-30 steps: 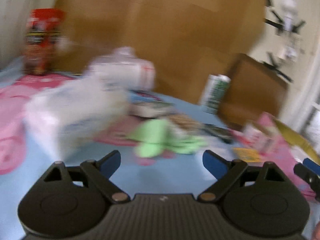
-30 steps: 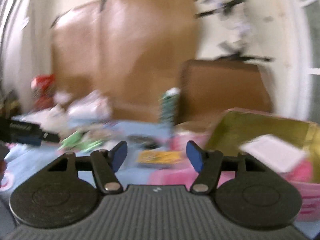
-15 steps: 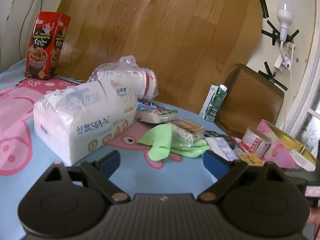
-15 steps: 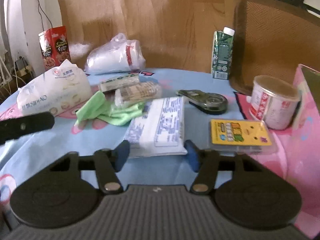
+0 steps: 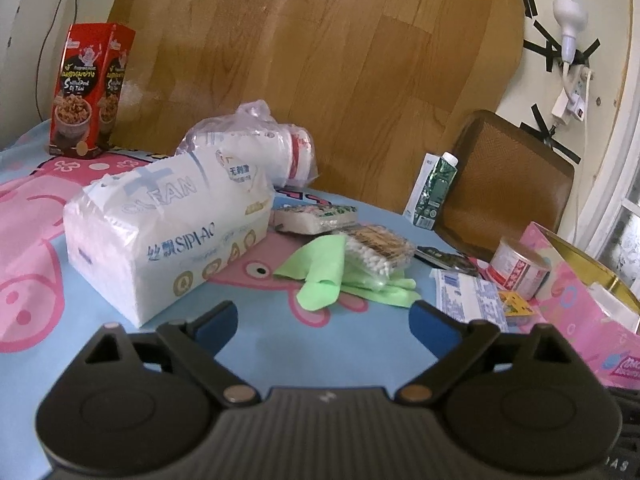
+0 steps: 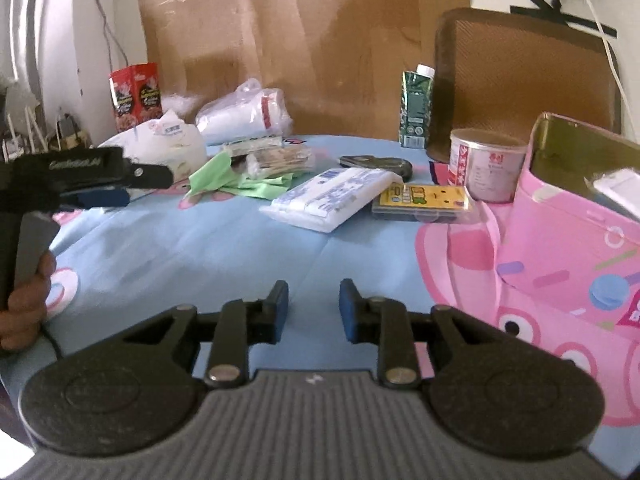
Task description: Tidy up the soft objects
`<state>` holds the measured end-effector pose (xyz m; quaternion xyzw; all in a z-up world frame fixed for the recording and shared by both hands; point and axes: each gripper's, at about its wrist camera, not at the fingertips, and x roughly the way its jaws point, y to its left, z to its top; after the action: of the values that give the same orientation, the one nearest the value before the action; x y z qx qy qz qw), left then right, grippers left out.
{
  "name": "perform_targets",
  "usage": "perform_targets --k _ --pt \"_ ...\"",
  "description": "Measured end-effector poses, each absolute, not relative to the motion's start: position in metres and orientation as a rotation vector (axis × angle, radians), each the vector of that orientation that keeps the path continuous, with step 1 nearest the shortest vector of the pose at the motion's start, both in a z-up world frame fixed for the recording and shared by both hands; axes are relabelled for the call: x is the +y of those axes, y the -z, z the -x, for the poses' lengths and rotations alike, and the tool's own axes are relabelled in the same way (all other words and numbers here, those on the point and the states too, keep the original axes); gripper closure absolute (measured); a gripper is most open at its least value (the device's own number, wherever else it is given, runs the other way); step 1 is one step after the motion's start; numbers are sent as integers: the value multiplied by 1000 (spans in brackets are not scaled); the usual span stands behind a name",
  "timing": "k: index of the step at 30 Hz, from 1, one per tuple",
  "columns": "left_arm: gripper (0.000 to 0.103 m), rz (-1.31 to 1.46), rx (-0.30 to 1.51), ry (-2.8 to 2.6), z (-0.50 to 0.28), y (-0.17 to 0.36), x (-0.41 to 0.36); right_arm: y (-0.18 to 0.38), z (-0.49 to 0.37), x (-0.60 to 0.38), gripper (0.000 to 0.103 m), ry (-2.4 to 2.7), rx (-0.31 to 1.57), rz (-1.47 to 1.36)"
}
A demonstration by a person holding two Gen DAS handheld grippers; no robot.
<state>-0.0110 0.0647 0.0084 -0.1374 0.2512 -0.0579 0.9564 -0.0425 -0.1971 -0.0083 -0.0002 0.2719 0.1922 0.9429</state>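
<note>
A large white tissue pack [image 5: 168, 232] lies on the cartoon-print tablecloth, left of a crumpled green cloth [image 5: 320, 276] with a cotton-swab pack [image 5: 376, 252] on top of it. My left gripper [image 5: 324, 320] hovers just short of them, its jaws opening wide with nothing between. In the right wrist view a flat wipes pack [image 6: 332, 198] lies mid-table, and the green cloth [image 6: 236, 180] sits behind it. My right gripper [image 6: 313, 304] hangs over bare cloth well short of the wipes, its jaws closing on nothing. The left gripper [image 6: 108, 184] shows at the far left, held by a hand.
A pink open box [image 6: 568, 232] stands at the right with a white pack [image 6: 616, 190] inside. Behind are a tin can [image 6: 486, 170], a yellow case [image 6: 424, 200], a green carton [image 6: 416, 108], a bagged white roll [image 6: 244, 114], a red snack box [image 6: 136, 96] and a brown chair back [image 6: 516, 80].
The right gripper has drawn back from the wipes pack and its jaws have narrowed. The left view went from blurred to steady, and its jaws spread slightly wider.
</note>
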Motion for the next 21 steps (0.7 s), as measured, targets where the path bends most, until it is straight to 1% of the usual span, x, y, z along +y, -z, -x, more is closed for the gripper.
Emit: perform_targets --k 1,3,4,6,9,12,15,16,17,18,19,21 --pt "5 285 504 123 11 -9 66 8 40 -195 65 -392 558 -6" --pt "4 307 492 132 13 -9 70 5 31 -193 47 -382 557 -18" --pt "3 318 490 133 12 -9 72 3 27 -190 43 -372 546 -24" --pt "3 341 490 135 12 -8 76 -2 17 -185 28 -349 523 -33" --pt "3 358 488 138 12 -8 79 -7 -2 -173 18 -329 521 -27" --pt "3 355 478 139 13 -9 78 -8 -28 -161 14 -310 548 -26" --pt "3 343 473 139 14 -10 75 -1 -49 -150 15 -302 597 -33" --pt "3 341 471 138 14 -10 75 2 -54 -148 19 -288 605 -22" --pt "3 340 470 138 14 -10 75 4 -56 -150 28 -286 615 -33" --pt "3 341 469 139 15 -10 75 3 -56 -154 45 -283 605 -64" --pt "3 343 469 140 15 -10 75 1 -54 -160 50 -272 599 -79" --pt "3 346 471 144 13 -9 76 -1 -46 -171 51 -282 610 -100"
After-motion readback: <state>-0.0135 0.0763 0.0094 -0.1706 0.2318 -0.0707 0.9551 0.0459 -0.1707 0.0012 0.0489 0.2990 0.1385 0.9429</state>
